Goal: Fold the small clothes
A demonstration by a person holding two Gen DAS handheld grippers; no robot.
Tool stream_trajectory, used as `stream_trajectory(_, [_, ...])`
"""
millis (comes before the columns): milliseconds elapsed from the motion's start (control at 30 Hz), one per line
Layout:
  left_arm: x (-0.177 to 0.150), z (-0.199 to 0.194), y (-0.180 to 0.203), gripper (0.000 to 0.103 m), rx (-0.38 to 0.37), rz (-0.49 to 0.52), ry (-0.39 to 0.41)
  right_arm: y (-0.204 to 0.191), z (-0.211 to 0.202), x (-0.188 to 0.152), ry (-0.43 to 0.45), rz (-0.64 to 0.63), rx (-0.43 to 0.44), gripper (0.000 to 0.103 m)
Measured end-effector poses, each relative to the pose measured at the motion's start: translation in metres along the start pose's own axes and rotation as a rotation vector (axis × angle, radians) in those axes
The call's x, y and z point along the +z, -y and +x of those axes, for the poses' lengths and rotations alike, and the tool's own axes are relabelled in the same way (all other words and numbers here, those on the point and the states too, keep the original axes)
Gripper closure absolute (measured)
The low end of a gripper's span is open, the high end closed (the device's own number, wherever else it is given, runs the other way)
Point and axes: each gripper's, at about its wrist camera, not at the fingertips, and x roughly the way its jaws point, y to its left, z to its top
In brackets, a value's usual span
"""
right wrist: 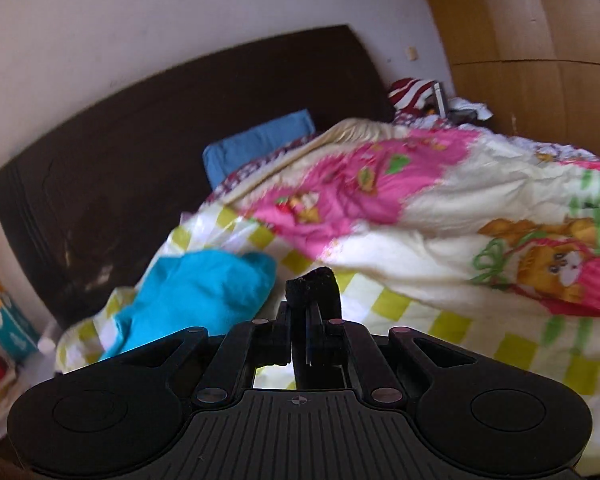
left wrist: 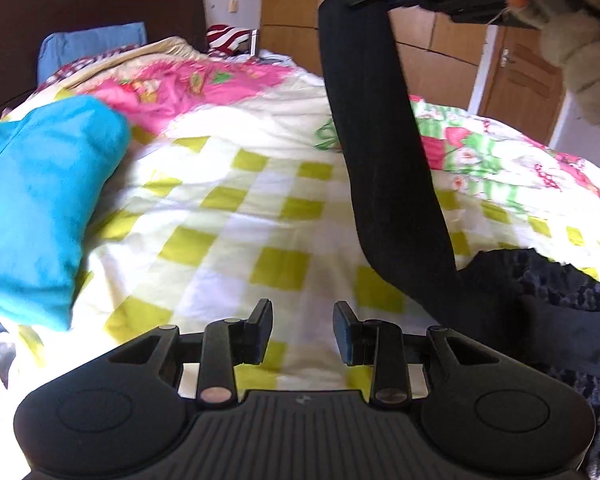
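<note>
On the bed (left wrist: 236,216), my right gripper (right wrist: 306,344) is clenched on one end of a long black garment (left wrist: 384,168) and holds it high, so the dark strip hangs down to a bunched dark pile (left wrist: 540,304) at the quilt's near right edge. I cannot tell whether strip and pile are one piece or two. In the right wrist view a stub of black cloth pokes out above the closed jaws. My left gripper (left wrist: 302,330) hovers low over the checked quilt near its front edge — jaws apart, nothing between them, the hanging strip just to its right. A turquoise garment (left wrist: 40,208) lies bundled toward the bed's left side, well clear.

The risks, as I judge them: the pinch sits close to the cloth's tip, so a quick swing could pull it free. The lower end may drag the pile along with it, or twist as it settles — a crooked fold. And if my left jaws close too deep, they could catch the quilt together with the cloth.
</note>
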Motion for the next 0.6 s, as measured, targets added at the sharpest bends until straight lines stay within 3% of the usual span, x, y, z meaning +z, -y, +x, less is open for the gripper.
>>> stream_trajectory(133, [0.014,0.003,0.070,0.051,-0.114,0.094,0.020,0.059,-0.126,0.007,0.145,0.152,-0.147,0.098])
stream_trajectory(300, [0.012,0.014,0.167,0.047,-0.239,0.249,0.007,0.134,-0.257,-0.049,0.244,0.355,-0.389,0.098])
stream_trajectory(433, [-0.011,0.040,0.229,0.044,-0.272,0.379,-0.069,0.203,-0.298,-0.124,0.206,0.541,-0.575,0.098])
stream_trajectory(600, [-0.050,0.074,0.263,0.044,-0.241,0.505,-0.198,0.276,-0.277,-0.234,0.021,0.727,-0.702,0.097])
